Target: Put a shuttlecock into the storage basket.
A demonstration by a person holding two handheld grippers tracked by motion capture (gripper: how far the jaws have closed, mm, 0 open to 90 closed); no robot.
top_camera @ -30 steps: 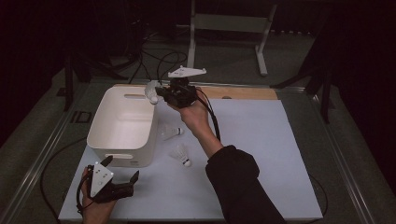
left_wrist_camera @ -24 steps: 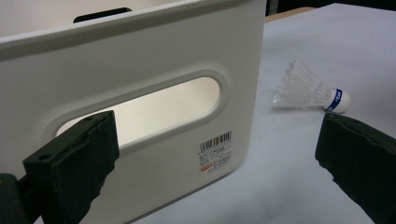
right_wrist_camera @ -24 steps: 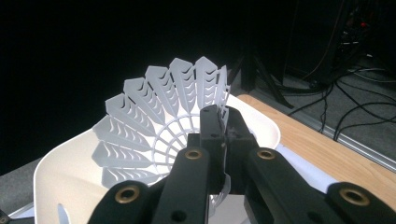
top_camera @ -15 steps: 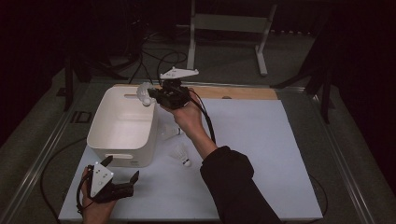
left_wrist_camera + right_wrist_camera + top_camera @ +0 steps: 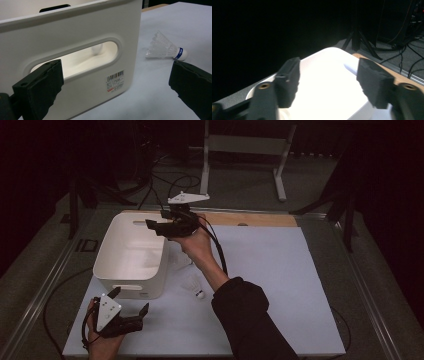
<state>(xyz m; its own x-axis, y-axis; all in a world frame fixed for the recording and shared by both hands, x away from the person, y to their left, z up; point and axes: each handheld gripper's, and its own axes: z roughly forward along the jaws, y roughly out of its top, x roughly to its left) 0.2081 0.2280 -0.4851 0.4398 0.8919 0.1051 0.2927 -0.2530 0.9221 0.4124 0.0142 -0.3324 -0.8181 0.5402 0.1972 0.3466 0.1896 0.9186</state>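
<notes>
High view shows the right gripper point(image 5: 156, 226) over the white bin point(image 5: 131, 256), its jaws having just opened, with nothing between them; a shuttlecock seems already dropped inside. One shuttlecock point(image 5: 193, 285) lies on the table point(image 5: 280, 285) beside the bin, not yet collected. The left gripper point(image 5: 131, 307) rests near the bin, jaws apart and empty.
</notes>
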